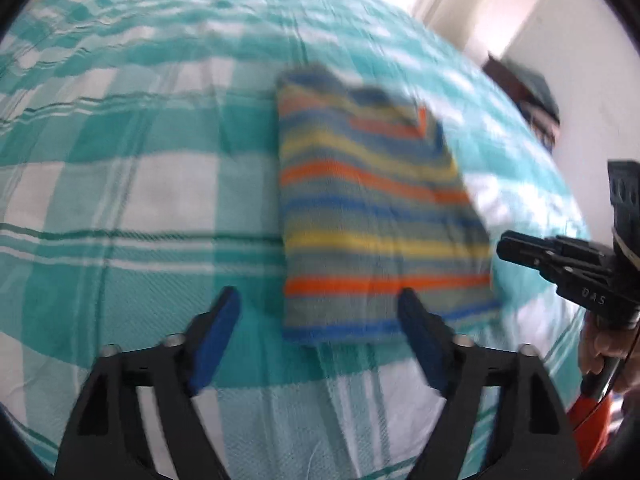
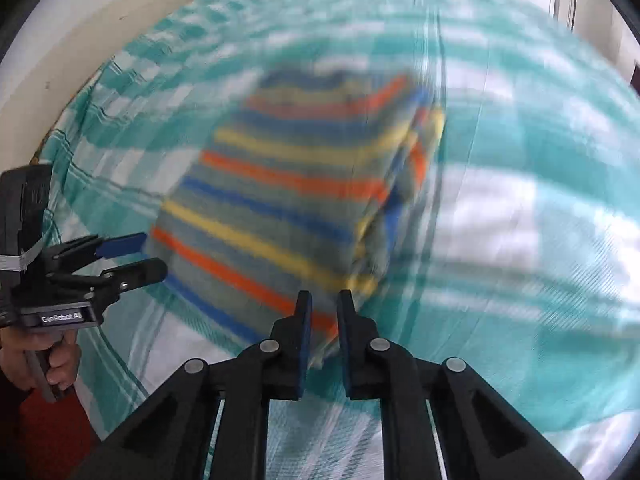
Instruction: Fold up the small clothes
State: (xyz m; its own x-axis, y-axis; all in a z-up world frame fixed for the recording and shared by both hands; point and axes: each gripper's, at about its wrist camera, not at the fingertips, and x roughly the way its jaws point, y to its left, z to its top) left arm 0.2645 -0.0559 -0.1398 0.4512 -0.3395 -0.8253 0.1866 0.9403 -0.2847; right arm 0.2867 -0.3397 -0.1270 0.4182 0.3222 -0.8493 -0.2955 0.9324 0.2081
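Observation:
A small striped garment, grey with orange, yellow and blue stripes, lies folded into a rectangle on the teal and white checked bedsheet. My left gripper is open and empty, just short of the garment's near edge. It also shows in the right wrist view. My right gripper has a narrow gap between its jaws and holds nothing, at the near corner of the garment. In the left wrist view the right gripper is beside the garment's right edge. Both views are motion-blurred.
The checked sheet covers the whole bed. A white wall runs along the bed's far left side. A doorway and dark furniture stand beyond the bed at the right.

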